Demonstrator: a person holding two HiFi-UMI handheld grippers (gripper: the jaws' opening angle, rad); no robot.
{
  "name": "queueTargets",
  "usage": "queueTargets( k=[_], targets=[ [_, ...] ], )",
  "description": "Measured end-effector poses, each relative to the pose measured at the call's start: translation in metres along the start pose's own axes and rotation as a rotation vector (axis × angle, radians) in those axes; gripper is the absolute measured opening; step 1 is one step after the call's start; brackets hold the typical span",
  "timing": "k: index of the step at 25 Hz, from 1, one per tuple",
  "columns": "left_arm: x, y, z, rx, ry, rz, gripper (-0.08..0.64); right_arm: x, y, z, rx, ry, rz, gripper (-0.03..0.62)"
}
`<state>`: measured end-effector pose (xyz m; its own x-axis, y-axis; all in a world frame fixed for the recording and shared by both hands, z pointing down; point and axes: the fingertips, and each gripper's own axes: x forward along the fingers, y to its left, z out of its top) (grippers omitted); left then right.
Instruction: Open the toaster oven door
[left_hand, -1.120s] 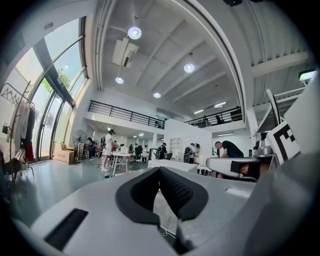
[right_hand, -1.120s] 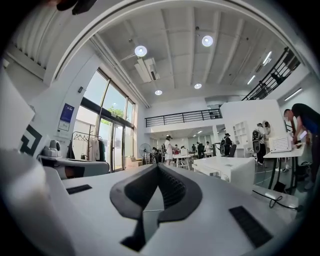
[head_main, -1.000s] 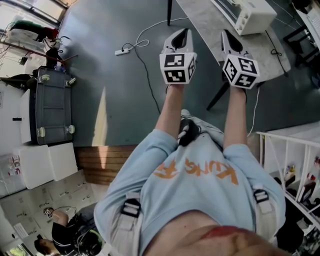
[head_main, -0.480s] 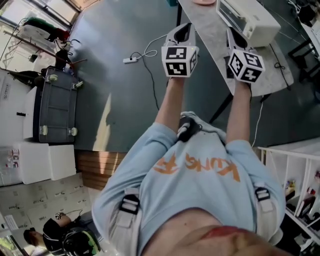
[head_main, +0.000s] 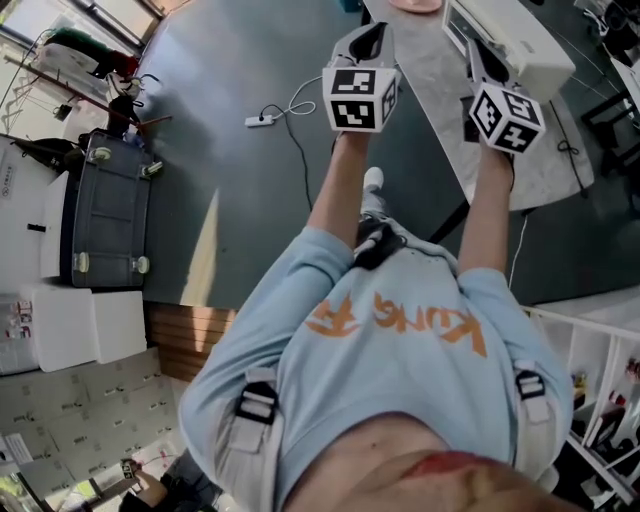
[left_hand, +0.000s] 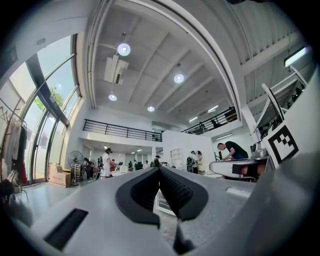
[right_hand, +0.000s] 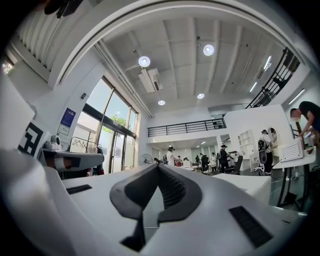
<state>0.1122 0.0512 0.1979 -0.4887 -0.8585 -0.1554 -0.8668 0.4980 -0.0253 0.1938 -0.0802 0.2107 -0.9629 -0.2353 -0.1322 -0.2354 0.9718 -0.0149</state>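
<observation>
In the head view the white toaster oven (head_main: 512, 38) stands on a pale stone-patterned table (head_main: 437, 92) at the top right. I cannot see how its door stands. My left gripper (head_main: 368, 42) is held out level over the table's near-left edge, shut and empty. My right gripper (head_main: 479, 58) is also shut and empty, its tips just short of the oven's near end. In the left gripper view my left gripper (left_hand: 159, 169) has its black pads together. The right gripper view shows my right gripper (right_hand: 158, 166) the same way. Both gripper views look out across a large hall.
A dark grey suitcase (head_main: 106, 212) and white boxes (head_main: 88, 327) lie on the floor at left. A power strip with a white cable (head_main: 263, 119) lies near the table's leg. White shelving (head_main: 600, 372) stands at the right. A pink dish (head_main: 412, 4) sits on the table.
Both grippers have moved up the picture towards the table and the toaster oven, staying shut. The toaster oven now lies closer to the right gripper's tips.
</observation>
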Motion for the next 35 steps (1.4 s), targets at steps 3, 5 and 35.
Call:
queueTargets(
  k=[3,5,35],
  targets=[
    [0.035,0.014,-0.013,-0.015,-0.01,-0.033,0.003,0.03,-0.019,-0.011,0.005,-0.003,-0.034,-0.003],
    [0.058,0.02,-0.028,-0.042,-0.009,-0.068,0.003,0.051,-0.034,-0.027,0.023,0.013,-0.06,-0.003],
    [0.379,0.149,-0.196,-0.264,0.232,-0.337,0.003,0.336,-0.153,-0.166,0.027,0.269,-0.313,-0.003]
  ],
)
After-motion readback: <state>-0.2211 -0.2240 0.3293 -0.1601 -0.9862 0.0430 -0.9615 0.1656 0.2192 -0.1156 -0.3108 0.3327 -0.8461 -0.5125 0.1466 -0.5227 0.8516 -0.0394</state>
